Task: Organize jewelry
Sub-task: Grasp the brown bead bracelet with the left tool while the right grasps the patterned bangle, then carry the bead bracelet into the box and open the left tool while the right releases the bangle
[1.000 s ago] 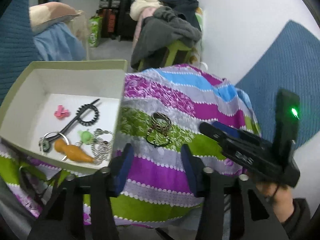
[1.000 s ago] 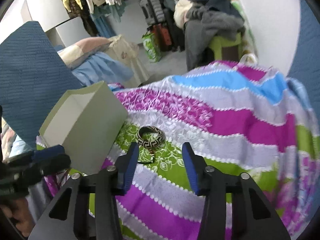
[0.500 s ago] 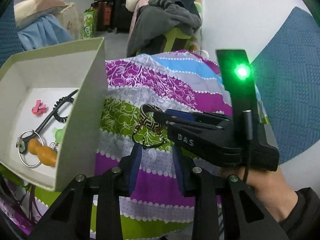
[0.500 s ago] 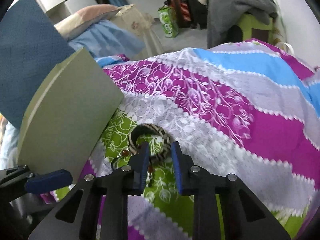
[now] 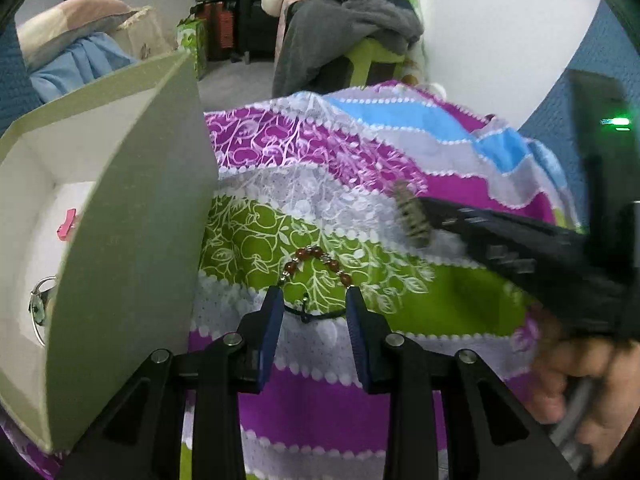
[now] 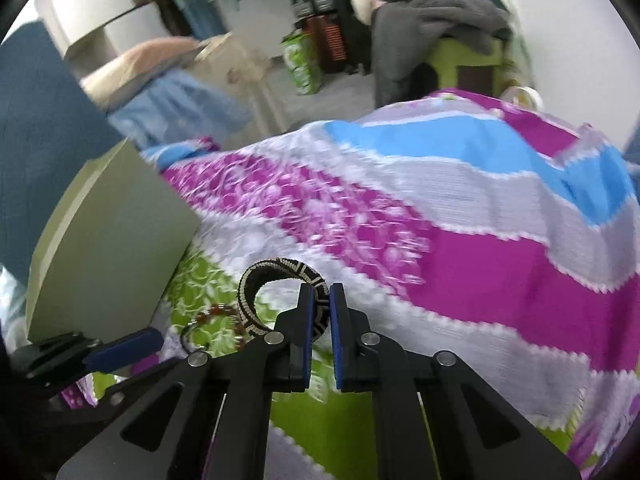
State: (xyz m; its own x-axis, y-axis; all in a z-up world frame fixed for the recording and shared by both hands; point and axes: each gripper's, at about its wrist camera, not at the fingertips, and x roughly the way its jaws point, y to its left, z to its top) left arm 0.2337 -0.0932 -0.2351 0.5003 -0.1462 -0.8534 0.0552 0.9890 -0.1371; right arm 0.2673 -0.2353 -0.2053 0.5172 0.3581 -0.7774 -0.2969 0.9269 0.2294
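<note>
My right gripper (image 6: pixel 320 292) is shut on a black-and-cream patterned bangle (image 6: pixel 256 284) and holds it just above the striped bedspread (image 6: pixel 440 248); the bangle also shows blurred in the left wrist view (image 5: pixel 412 216). A red-bead bracelet on a black cord (image 5: pixel 316 260) lies on the green stripe. My left gripper (image 5: pixel 314 300) is open with its fingertips on either side of the cord. It also shows at the left in the right wrist view (image 6: pixel 120 348).
A pale green box (image 5: pixel 132 216) stands at the left, close to my left gripper. Inside it show a pink clip (image 5: pixel 66 224) and a metal ring (image 5: pixel 40 300). Clothes are piled on a green stool (image 5: pixel 360 32) beyond the bed.
My right gripper has closed on the bangle and lifted it to the right, off the bead bracelet. My left gripper has moved forward up to the bracelet.
</note>
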